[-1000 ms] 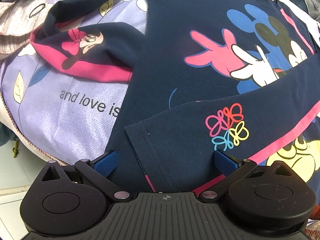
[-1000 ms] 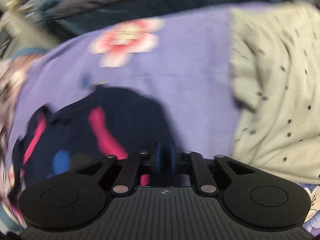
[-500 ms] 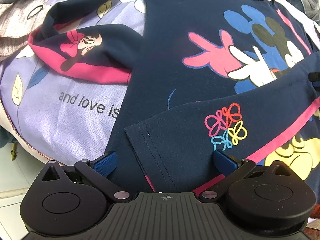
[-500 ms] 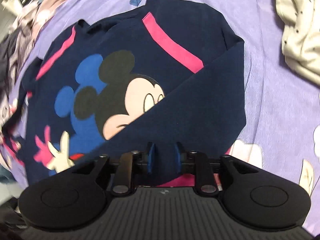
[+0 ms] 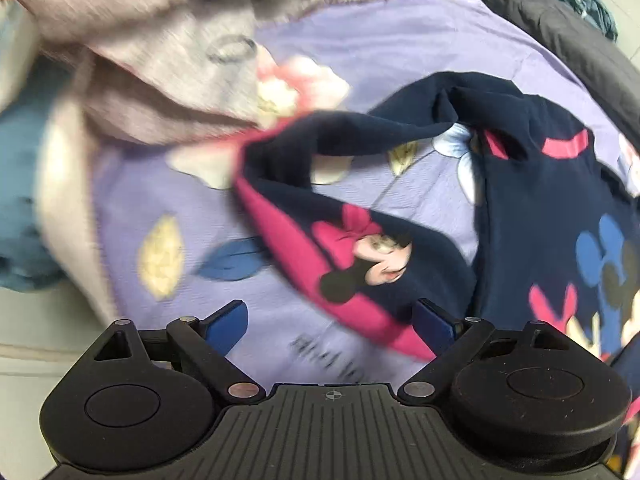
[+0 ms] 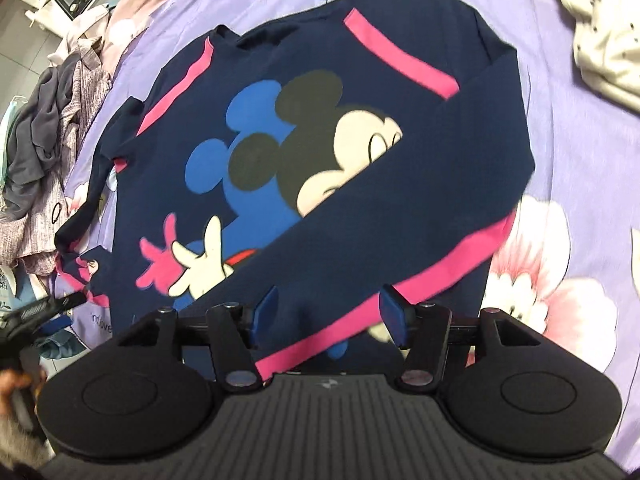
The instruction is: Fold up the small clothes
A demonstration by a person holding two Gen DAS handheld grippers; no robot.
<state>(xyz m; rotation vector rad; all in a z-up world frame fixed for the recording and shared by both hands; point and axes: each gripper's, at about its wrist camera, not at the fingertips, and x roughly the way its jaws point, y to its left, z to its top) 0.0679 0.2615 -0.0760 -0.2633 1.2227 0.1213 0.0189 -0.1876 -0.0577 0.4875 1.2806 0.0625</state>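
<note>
The left hand-held gripper (image 5: pixel 330 322) hovers with fingers spread wide over the near end of the crumpled sleeve (image 5: pixel 360 256) — gripping nothing. The right hand-held gripper (image 6: pixel 327 314) gapes over the navy sweatshirt (image 6: pixel 304 152), spread flat on the purple bedspread (image 6: pixel 568 128) — its right sleeve folded across.

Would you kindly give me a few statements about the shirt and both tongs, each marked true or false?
1. The right tongs are open, with the folded sleeve lying across the navy shirt ahead of them. True.
2. The left tongs are shut on a sleeve. False: they are open and hold nothing.
3. The other sleeve, printed with a mouse in a pink bow, lies unfolded on the purple sheet. True.
4. The shirt's stripes are yellow. False: they are pink.
</note>
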